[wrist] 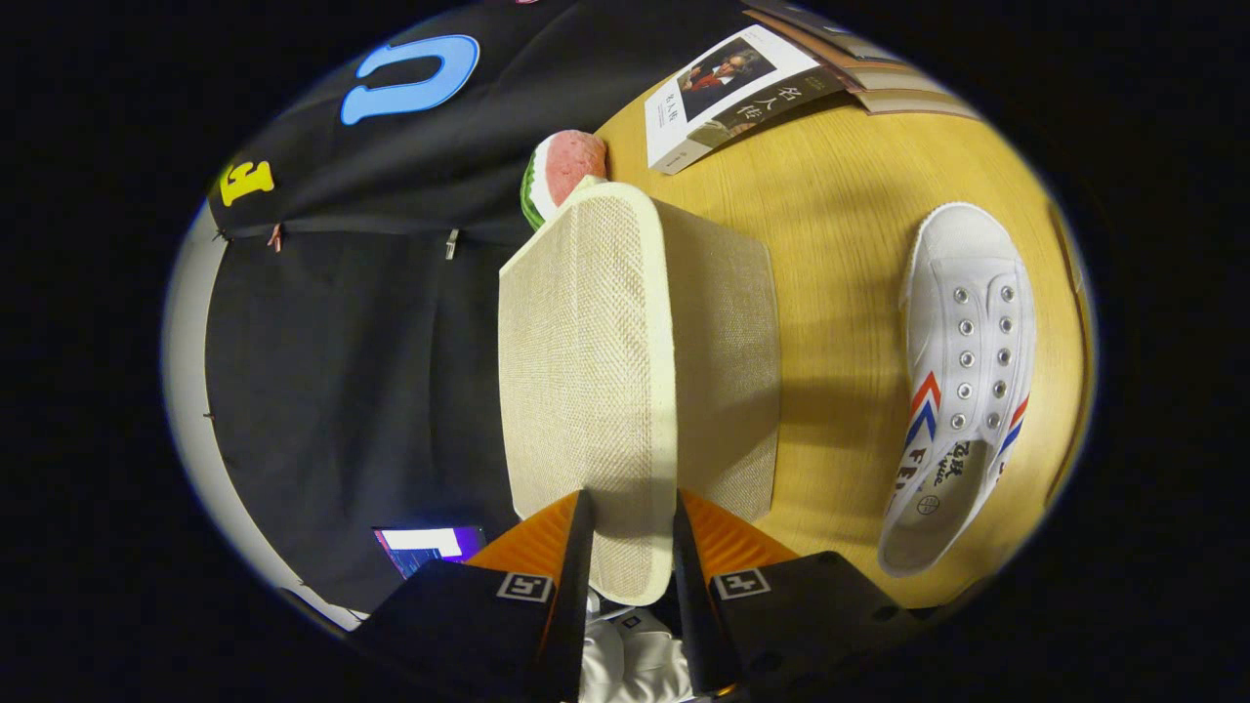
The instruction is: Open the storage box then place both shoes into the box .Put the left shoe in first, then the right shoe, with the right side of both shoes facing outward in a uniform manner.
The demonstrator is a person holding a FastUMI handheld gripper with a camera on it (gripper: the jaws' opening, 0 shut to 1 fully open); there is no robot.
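While the lid stands between the fingers of the gripper, we list what lies at hand.

Item: lid, beige woven fabric with a pale rim. Both fingers press on its near edge, one on each face; it is lifted and turned on edge, and the view is rolled sideways.

Item: storage box, same fabric, just behind the lid on the wooden table. We cannot tell how far its mouth is uncovered.

Item: white shoe, red and blue stripes, on the table well apart from the box. Whether left or right we cannot tell.

Item: something white below the fingers, perhaps the other shoe; uncertain.

Item: book and a watermelon-slice toy, beyond the box.

Handling note, our judgement: we should keep the pinch firm, since the lid is broad and held by one edge, and swing it fully clear of the opening before releasing. Set it down away from the shoe, flat, so it cannot tip back.
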